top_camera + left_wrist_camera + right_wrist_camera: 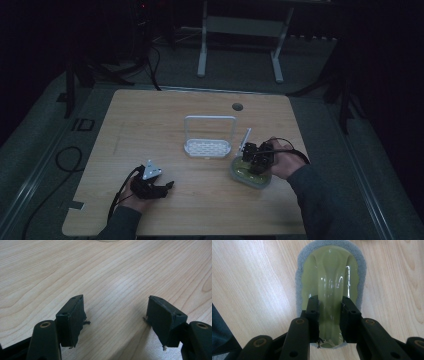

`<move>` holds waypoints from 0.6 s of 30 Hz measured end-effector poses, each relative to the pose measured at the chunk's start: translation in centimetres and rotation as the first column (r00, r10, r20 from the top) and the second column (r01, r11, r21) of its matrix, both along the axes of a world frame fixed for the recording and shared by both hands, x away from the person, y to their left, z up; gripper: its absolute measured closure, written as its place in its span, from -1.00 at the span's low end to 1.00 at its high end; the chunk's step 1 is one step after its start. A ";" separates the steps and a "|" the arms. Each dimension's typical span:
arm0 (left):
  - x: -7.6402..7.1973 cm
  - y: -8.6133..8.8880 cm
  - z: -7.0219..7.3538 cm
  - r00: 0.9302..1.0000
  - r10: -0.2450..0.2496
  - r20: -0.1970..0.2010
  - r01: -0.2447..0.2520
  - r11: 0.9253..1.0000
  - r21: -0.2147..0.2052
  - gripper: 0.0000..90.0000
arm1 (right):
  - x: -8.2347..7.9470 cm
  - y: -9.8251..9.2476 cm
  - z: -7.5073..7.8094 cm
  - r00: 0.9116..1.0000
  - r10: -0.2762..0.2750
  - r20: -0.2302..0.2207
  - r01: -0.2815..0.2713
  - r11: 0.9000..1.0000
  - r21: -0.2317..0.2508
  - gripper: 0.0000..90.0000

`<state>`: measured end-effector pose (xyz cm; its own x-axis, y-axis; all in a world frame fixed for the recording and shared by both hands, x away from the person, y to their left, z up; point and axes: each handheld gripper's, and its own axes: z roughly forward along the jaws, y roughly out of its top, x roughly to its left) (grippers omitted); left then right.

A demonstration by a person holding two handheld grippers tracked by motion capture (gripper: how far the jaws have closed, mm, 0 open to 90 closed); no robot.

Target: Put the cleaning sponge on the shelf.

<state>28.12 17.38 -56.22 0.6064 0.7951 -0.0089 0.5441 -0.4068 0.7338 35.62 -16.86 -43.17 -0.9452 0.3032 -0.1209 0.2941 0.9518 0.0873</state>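
Note:
A yellow-green plastic scrubber (pixel 329 270) with a grey fuzzy rim lies flat on the wooden table (pixel 150 125) at the right front. Its raised middle ridge runs between the jaws of my right gripper (pixel 330 300), which press on both sides of it. From above, the right gripper (pixel 256 159) sits on top of the scrubber (pixel 243 176). My left gripper (pixel 167 187) rests low at the table's front left. In its own view the left gripper (pixel 115 298) is open wide over bare wood, holding nothing.
A white rack (pixel 208 145) with a tall looped handle stands mid-table, just left of the scrubber. A round cable hole (pixel 237 106) sits near the far edge. A metal frame (pixel 240 30) stands on the dark floor beyond the table.

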 end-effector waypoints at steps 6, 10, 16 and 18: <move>0.0 0.0 0.0 1.000 0.001 0.000 -0.001 1.000 -0.001 -0.31 | 0.1 0.6 0.2 1.000 0.016 0.014 -0.016 1.000 -0.003 0.60; 0.0 0.0 0.0 1.000 0.001 0.001 -0.001 1.000 -0.001 -0.31 | 0.1 0.9 0.3 0.999 0.031 0.023 -0.031 1.000 -0.002 0.60; 0.0 0.0 0.0 1.000 0.000 0.000 0.000 1.000 0.000 -0.31 | 0.1 1.5 0.4 0.998 0.054 0.030 -0.054 0.999 -0.007 0.60; 0.0 0.0 0.0 1.000 0.000 0.000 0.000 1.000 -0.001 -0.31 | 0.2 1.8 0.4 0.998 0.059 0.031 -0.059 0.998 -0.009 0.60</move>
